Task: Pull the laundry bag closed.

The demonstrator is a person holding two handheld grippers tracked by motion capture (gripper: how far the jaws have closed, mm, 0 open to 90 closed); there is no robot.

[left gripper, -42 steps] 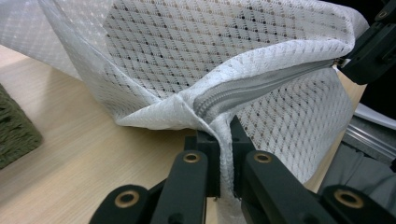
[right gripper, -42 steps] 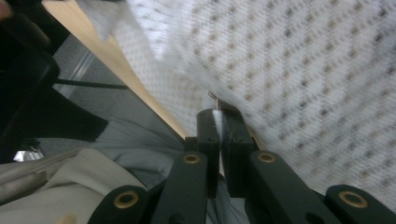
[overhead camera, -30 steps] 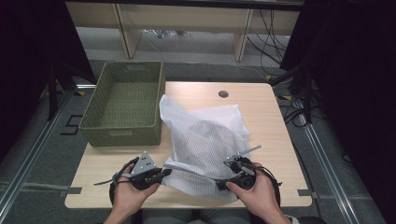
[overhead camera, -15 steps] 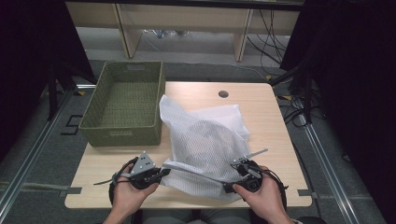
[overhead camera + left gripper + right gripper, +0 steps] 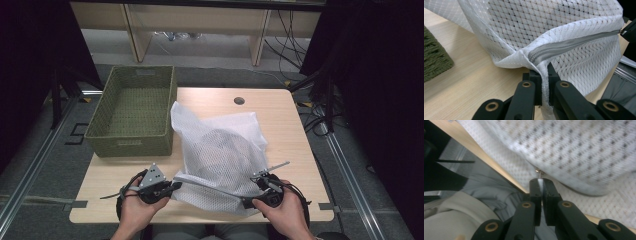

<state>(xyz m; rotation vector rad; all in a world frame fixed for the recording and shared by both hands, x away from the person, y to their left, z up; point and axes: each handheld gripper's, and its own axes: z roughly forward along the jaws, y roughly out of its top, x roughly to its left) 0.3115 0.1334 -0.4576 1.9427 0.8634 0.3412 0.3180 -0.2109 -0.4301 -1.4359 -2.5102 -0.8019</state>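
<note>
Left gripper (image 5: 544, 75) fingers are clamped tight on the corner of the white mesh laundry bag (image 5: 220, 155), right at the end of its grey zipper (image 5: 574, 45); in the left gripper view the fabric is pinched between the two black jaws at lower centre, with the zipper running off to the upper right of the frame. Right gripper (image 5: 541, 182) fingers are closed on the small metal zipper pull (image 5: 539, 172), seen at centre of the right gripper view, jaws together with just the tab between them; that view is slightly blurred. In the high view the bag lies on the wooden table (image 5: 295, 125), centre to lower centre of the frame, with something rounded inside it. Its near edge is stretched between the left gripper (image 5: 172, 186) at lower left and the right gripper (image 5: 250, 201) at lower right, and the zipper line runs taut between them just above the table's near edge. A green woven basket (image 5: 132, 112) sits at the upper left of the table, just beside the bag's far left corner. Round cable hole (image 5: 239, 100) near the table's far edge, well apart from the bag.
</note>
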